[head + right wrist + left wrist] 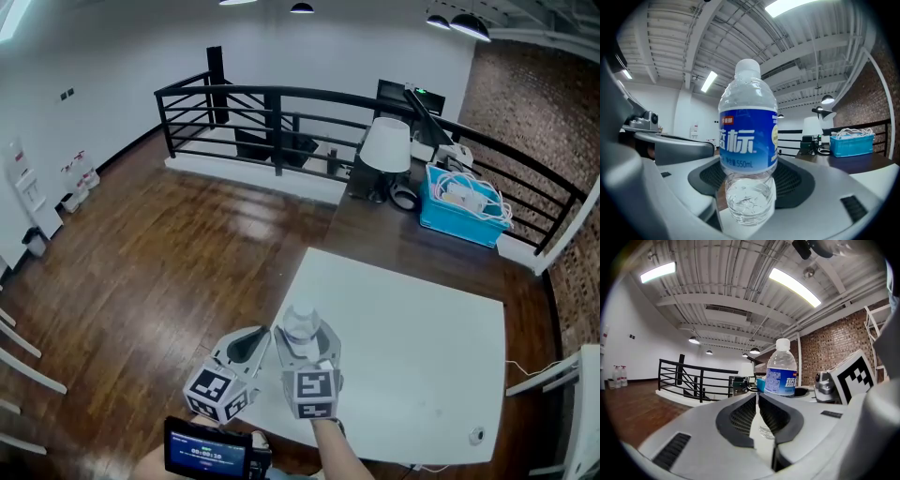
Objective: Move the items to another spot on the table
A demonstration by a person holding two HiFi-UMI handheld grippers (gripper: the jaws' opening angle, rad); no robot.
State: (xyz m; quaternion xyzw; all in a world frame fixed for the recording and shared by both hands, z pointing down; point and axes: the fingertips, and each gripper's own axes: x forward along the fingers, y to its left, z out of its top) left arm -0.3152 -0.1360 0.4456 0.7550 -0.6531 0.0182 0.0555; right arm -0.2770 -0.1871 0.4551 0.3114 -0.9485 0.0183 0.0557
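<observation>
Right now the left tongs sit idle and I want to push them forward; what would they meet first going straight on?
Most likely the bottle held in the right tongs, slightly right of the left tongs' line. Depth is unclear; they might slip past its left side.

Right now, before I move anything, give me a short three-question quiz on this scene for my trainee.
1. Multiple choice: what is the right gripper closed on? A) a mug B) a water bottle C) nothing
2. True or false: the left gripper also grips something.
3. Fill in: the bottle's label is ____ in colour.

Key: 1 B. 2 False: its jaws are together with nothing between them. 3 blue.
</observation>
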